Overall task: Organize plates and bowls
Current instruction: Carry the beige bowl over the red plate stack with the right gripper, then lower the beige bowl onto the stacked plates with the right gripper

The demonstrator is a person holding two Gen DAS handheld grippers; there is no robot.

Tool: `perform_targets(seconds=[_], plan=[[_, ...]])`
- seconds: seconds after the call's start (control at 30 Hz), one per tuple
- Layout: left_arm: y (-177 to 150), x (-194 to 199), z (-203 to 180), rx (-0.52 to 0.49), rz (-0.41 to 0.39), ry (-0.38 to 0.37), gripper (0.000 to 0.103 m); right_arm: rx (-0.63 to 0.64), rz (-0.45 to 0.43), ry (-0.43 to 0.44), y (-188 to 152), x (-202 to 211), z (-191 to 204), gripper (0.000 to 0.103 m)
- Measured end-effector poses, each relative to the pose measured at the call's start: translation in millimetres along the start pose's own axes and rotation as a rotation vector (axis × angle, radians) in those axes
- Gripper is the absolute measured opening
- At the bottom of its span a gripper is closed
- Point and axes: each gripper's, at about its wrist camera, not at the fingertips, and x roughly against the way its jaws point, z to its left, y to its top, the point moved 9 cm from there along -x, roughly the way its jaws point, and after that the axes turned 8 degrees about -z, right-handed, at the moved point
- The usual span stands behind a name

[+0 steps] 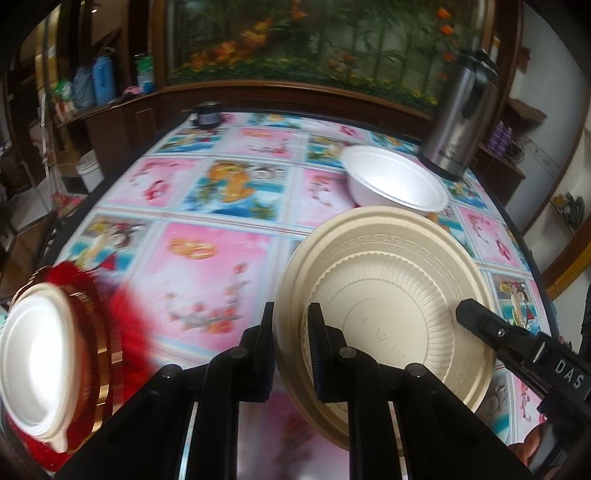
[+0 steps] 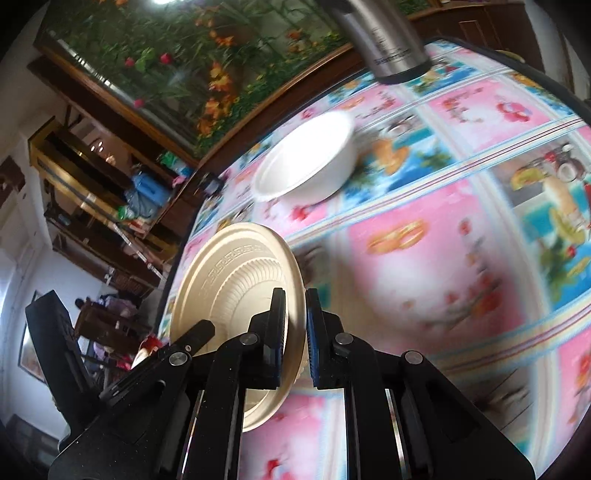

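A stack of cream plates (image 1: 391, 306) is held off the table, tilted, a smaller ribbed plate nested in a larger one. My left gripper (image 1: 291, 321) is shut on its left rim. My right gripper (image 2: 295, 314) is shut on the opposite rim of the cream plates (image 2: 229, 284); its finger (image 1: 476, 317) shows at the right in the left wrist view. A white foam bowl (image 1: 395, 181) sits upright on the table beyond, also in the right wrist view (image 2: 306, 162). Another white bowl (image 1: 33, 365) rests on a red and gold plate (image 1: 103, 354) at the near left.
The table (image 1: 207, 258) has a pink and blue patterned cloth. A steel thermos (image 1: 458, 122) stands at the far right behind the foam bowl, also in the right wrist view (image 2: 384, 33). A small dark jar (image 1: 208, 114) sits at the far edge. Wooden cabinets ring the table.
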Motion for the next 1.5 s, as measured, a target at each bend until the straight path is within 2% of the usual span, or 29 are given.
perform_targets(seconds=[0.3,0.6,1.07,1.5], plan=[[9,62,77,0.066,-0.082,0.102,0.014,0.085,0.039,0.113,-33,-3,87,0.011],[0,95,133,0.103,-0.125,0.189,0.014,0.171,0.086,0.206,-69,-8,157,0.011],[-4,105,198,0.166,-0.14,0.273,0.015,0.242,0.16,0.258,-105,-40,214,0.011],[-12,99,226,0.215,-0.12,0.29,0.015,0.247,0.212,0.257,-125,-67,233,0.011]])
